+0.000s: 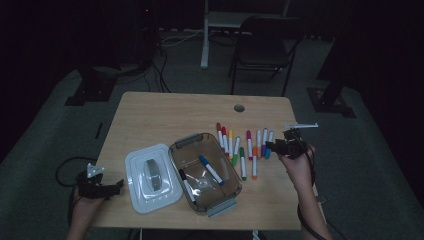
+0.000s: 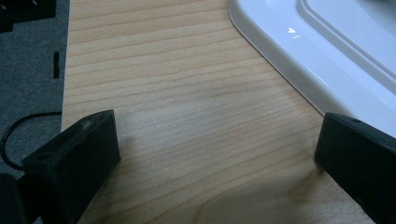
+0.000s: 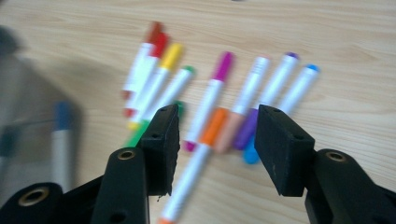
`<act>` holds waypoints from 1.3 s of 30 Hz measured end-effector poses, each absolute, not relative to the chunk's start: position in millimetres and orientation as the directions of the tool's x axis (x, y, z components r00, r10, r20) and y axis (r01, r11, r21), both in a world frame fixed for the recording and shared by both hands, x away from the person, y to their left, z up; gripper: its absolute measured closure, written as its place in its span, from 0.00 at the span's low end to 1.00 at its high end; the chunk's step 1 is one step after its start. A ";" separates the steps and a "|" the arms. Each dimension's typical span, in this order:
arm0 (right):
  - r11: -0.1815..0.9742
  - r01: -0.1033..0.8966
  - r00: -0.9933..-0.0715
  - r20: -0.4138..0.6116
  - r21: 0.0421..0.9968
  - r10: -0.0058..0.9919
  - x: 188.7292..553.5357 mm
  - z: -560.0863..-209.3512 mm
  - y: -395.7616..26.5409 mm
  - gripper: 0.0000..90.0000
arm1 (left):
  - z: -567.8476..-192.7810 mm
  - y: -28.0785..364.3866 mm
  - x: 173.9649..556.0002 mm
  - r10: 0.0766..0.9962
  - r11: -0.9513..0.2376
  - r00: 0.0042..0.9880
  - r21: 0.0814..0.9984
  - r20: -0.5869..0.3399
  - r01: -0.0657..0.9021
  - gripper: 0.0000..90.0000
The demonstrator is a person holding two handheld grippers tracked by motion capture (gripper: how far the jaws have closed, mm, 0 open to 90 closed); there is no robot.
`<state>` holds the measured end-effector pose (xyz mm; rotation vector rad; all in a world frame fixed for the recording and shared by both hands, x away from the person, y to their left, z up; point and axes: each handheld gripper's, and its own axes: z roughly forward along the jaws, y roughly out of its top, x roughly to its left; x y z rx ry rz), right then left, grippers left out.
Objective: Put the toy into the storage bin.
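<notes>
Markers point(image 1: 243, 146) lie in a loose row on the table point(image 1: 150, 115), right of centre; I count about ten there in the high view: red, dark red, yellow, two green, pink, orange, purple, two blue-capped. Right gripper point(image 1: 278, 147) hovers just right of the row, jaws roughly half apart with nothing between the pads; in the right gripper view point(image 3: 215, 140) the orange marker point(image 3: 212, 128) and its pink point(image 3: 222, 67) and purple point(image 3: 286, 65) neighbours show through the gap. Left of the row sits one clear box point(image 1: 227, 192), holding two markers, one blue-capped point(image 1: 211, 169) and one black-capped point(image 1: 186, 183). One white lid point(image 1: 135, 170) lies flat just left of the box. Left gripper point(image 1: 112, 187) rests at the table's near left edge, jaws wide open, empty, beside the lid point(image 2: 327, 60).
</notes>
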<state>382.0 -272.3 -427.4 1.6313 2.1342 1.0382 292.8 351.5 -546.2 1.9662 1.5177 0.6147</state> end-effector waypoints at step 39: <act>-0.065 0.860 -0.028 0.175 0.506 0.984 457.4 -520.1 -297.8 0.80 | -546.2 351.5 292.8 0.969 -0.189 0.249 0.684 0.012 0.704 0.01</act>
